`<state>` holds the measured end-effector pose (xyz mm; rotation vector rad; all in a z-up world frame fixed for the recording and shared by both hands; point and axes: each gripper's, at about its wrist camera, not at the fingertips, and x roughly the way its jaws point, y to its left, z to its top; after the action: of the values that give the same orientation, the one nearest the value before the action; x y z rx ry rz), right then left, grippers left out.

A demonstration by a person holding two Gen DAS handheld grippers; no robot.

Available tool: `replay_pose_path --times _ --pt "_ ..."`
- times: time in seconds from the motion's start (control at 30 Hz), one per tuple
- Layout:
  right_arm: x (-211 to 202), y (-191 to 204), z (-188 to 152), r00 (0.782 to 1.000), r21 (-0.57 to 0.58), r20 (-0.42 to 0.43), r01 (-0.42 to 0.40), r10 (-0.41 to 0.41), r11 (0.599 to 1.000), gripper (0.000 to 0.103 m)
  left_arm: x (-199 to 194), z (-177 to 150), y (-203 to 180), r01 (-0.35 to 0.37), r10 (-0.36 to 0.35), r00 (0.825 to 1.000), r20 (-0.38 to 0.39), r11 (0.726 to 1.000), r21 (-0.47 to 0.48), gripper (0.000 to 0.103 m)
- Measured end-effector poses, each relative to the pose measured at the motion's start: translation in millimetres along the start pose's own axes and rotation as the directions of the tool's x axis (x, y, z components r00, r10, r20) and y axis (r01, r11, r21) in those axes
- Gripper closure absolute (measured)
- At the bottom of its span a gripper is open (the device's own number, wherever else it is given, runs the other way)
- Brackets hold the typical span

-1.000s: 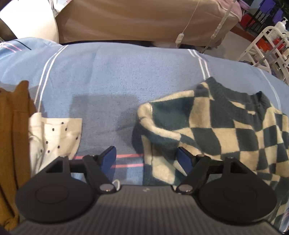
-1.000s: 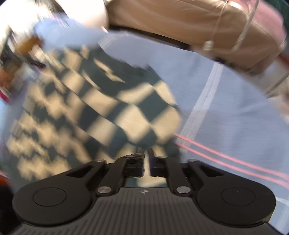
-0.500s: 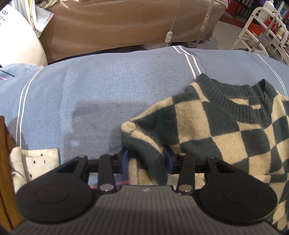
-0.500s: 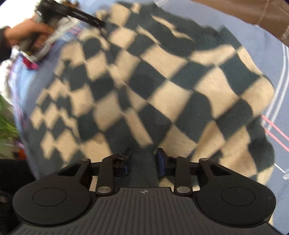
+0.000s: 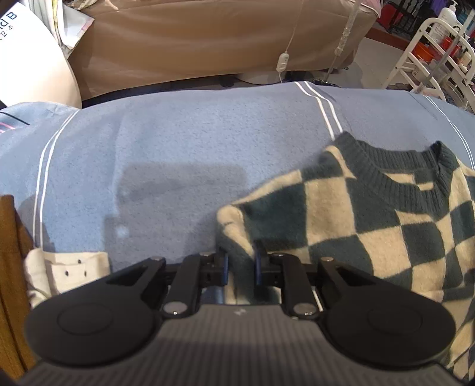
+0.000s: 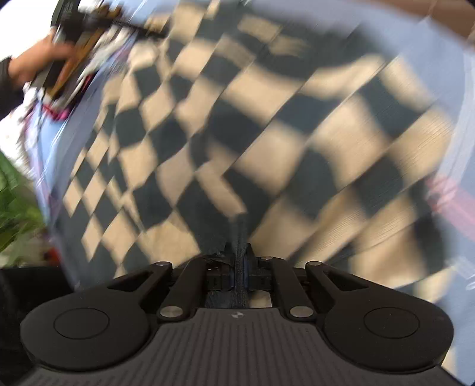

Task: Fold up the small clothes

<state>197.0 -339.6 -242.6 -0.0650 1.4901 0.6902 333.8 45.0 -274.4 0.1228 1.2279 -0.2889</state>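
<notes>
Lettering "d B" shows on white sheet (image 5: 17, 44) beyond checkered sweater (image 5: 371, 225).

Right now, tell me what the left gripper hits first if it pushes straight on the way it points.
The sweater: a fold of its sleeve already sits between the left gripper's closing jaws, so it meets that knit at once. The blue blanket probably lies right under it, though depth is hard to judge here.

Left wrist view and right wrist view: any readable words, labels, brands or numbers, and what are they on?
"d B": cut-off dark print on the white curved object, left wrist view, top left.
White bottle, top right: label too small to read.
Right wrist view: nothing readable, heavily blurred.
</notes>
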Motion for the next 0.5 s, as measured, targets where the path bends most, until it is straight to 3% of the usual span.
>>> replay_pose_path --times 0.07,0.17,0.27,0.33,0.37,0.4,0.43,0.5 --pt "-20 -17 15 0.996 0.007 0.053 0.076 -0.076 0.997 0.093 0 7 5 -0.011 0.011 1.000 0.007 1.000 -0.013 0.088" --pt "-29 -38 31 0.983 0.000 0.047 0.179 -0.179 0.984 0.093 0 12 11 -0.048 0.049 0.999 0.024 0.998 -0.028 0.088" --pt "-12 -55 33 0.995 0.084 -0.028 0.102 -0.100 0.991 0.078 -2 13 14 -0.059 0.060 0.998 0.017 0.997 -0.054 0.080" --pt "-19 -51 30 0.985 0.068 0.031 0.165 -0.167 0.984 0.059 -13 10 10 -0.107 0.108 0.993 0.055 0.994 -0.025 0.057" --pt "-27 -51 26 0.979 0.100 0.082 0.178 -0.186 0.979 0.048 -22 7 9 -0.131 0.130 0.988 0.079 0.991 0.000 0.050" --pt "-39 -53 20 0.968 0.144 0.136 0.192 -0.211 0.971 0.016 -29 4 7 -0.154 0.151 0.984 0.098 0.988 0.020 0.035" --pt "-50 -52 12 0.952 0.181 0.184 0.213 -0.246 0.960 0.000 -37 0 5 -0.175 0.170 0.979 0.114 0.984 0.036 0.028" --pt "-77 -52 -12 0.920 0.249 0.275 0.214 -0.280 0.945 0.000 -59 -13 -3 -0.190 0.181 0.971 0.155 0.981 0.045 0.024"
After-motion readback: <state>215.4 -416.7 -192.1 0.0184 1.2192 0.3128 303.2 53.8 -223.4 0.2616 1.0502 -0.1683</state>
